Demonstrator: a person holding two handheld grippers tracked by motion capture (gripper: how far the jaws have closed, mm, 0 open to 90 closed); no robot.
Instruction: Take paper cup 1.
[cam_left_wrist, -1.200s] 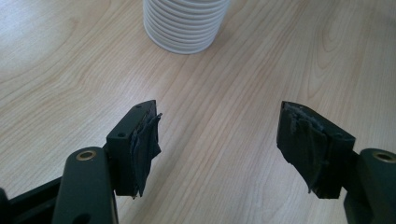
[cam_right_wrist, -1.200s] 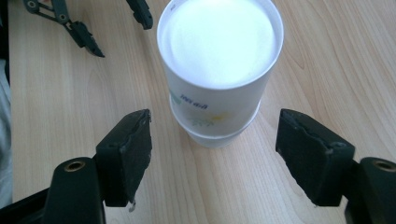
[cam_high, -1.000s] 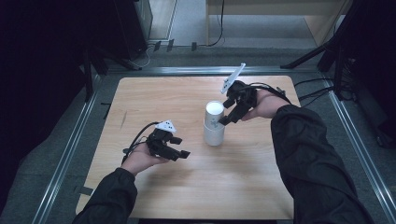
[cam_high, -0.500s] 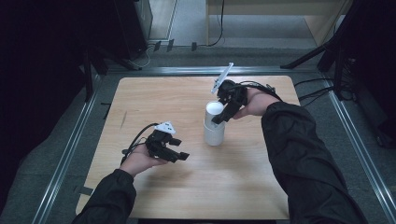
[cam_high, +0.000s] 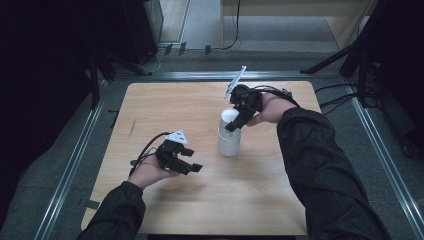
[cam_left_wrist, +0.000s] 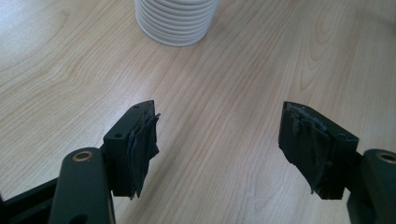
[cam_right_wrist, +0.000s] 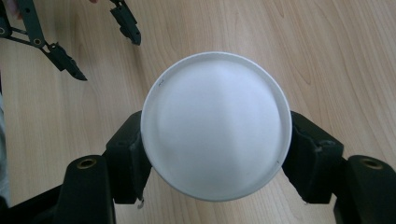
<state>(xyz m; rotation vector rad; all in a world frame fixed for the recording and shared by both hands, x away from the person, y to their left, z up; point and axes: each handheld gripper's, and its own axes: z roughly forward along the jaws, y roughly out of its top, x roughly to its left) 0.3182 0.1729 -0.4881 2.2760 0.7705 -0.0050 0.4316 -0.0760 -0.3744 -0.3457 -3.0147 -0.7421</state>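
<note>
A stack of upturned white paper cups (cam_high: 229, 139) stands in the middle of the wooden table (cam_high: 165, 105). My right gripper (cam_high: 233, 123) reaches down from the far right onto the top cup (cam_right_wrist: 215, 126). Its jaws have just been closing, and the pads (cam_right_wrist: 133, 161) now press on both sides of that cup. My left gripper (cam_high: 194, 161) hovers low over the table, left of the stack (cam_left_wrist: 175, 21). Its jaws have just been opening a little and stand apart with nothing between them (cam_left_wrist: 219, 135).
In the right gripper view my left gripper (cam_right_wrist: 107, 56) lies beyond the cup. Metal rails (cam_high: 75, 160) run along the table's sides, and black stands and cables (cam_high: 340, 90) sit past the far right corner.
My right gripper has settled lower over the stack and its jaws have come in against the top cup. The left hand has stayed where it was.
</note>
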